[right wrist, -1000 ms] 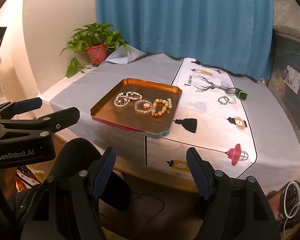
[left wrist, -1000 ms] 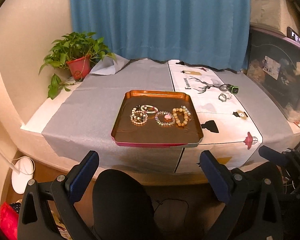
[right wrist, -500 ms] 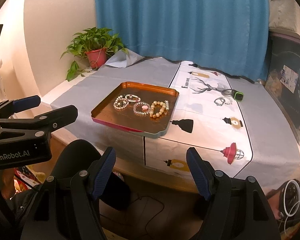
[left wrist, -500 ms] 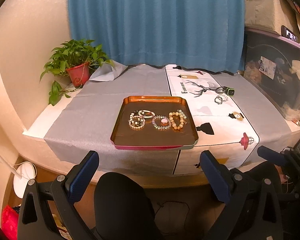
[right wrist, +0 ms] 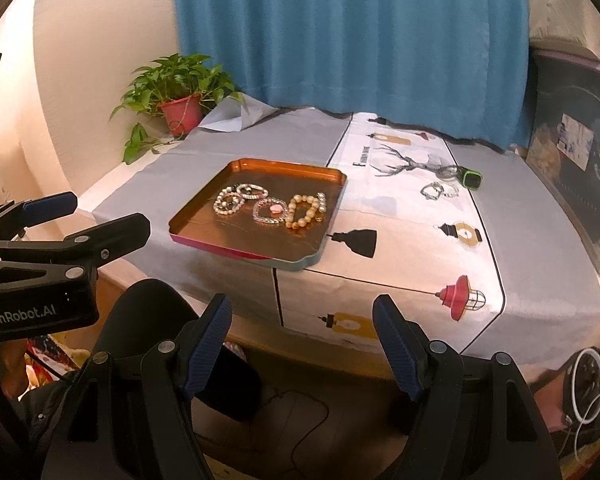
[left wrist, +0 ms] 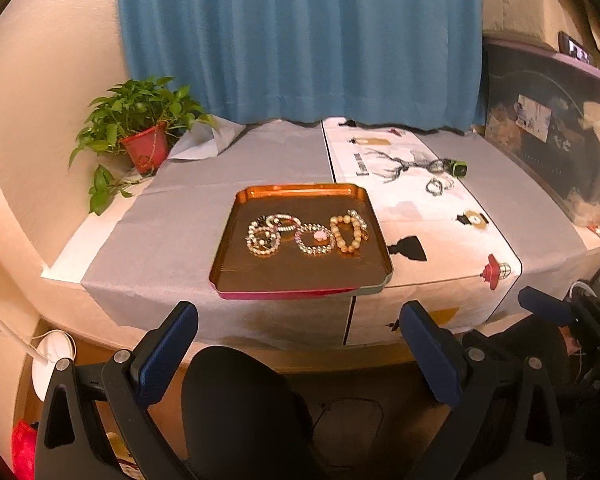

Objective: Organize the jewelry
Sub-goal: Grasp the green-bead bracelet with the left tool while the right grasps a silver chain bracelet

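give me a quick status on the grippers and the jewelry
Left gripper and right gripper open, empty, short of the table. Bracelets in the tray; two more bracelets on the runner. Nothing in the way.

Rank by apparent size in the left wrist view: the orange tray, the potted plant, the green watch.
1. orange tray
2. potted plant, though it stands farther back, so unsure
3. green watch

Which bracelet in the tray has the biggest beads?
The tan chunky-bead bracelet at the right end of the copper tray; the others have finer beads.
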